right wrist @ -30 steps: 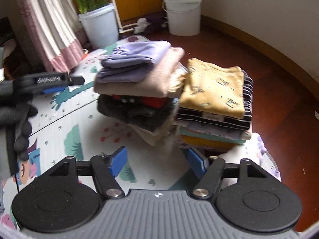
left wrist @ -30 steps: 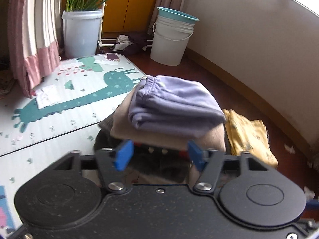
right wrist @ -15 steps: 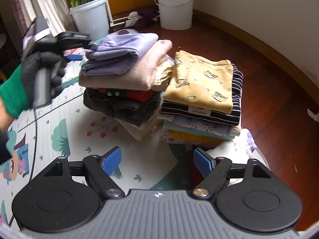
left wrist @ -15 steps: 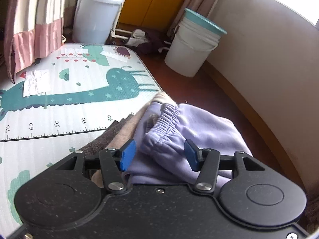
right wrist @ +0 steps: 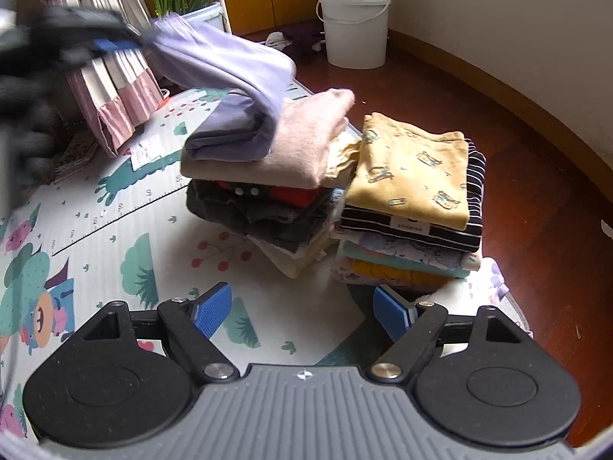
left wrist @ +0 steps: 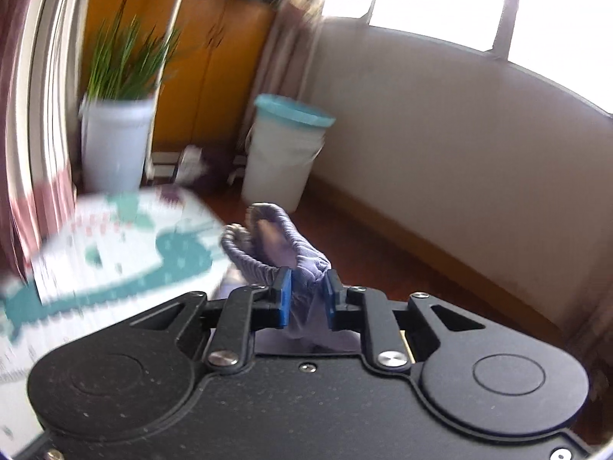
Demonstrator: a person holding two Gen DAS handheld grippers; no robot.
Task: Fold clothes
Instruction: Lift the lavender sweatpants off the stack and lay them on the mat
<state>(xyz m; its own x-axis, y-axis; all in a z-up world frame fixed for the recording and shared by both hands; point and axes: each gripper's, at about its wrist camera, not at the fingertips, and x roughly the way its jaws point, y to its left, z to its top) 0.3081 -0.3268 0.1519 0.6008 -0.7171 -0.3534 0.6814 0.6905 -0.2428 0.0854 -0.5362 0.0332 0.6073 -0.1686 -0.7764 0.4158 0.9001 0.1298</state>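
My left gripper (left wrist: 306, 295) is shut on the elastic waistband of the lilac trousers (left wrist: 279, 245) and lifts that end up. In the right wrist view the left gripper (right wrist: 115, 44) shows blurred at the upper left, with the lilac trousers (right wrist: 230, 76) stretched from it down to the left pile. That pile has a beige garment (right wrist: 295, 145) on top of dark clothes. A second pile beside it has a yellow printed garment (right wrist: 413, 168) on top. My right gripper (right wrist: 302, 312) is open and empty, low over the play mat (right wrist: 115, 230) in front of both piles.
A white bucket with a teal rim (right wrist: 354, 19) stands by the curved wall (right wrist: 498, 19). A white planter with green leaves (left wrist: 115, 142) and a pink-edged curtain (right wrist: 111, 88) are at the back left. A brown wooden floor (right wrist: 536, 191) lies to the right of the mat.
My left gripper moved onto the top of the left pile, shut on the lilac trousers' waistband and lifted it up and left. My right gripper opened wider and stayed low.
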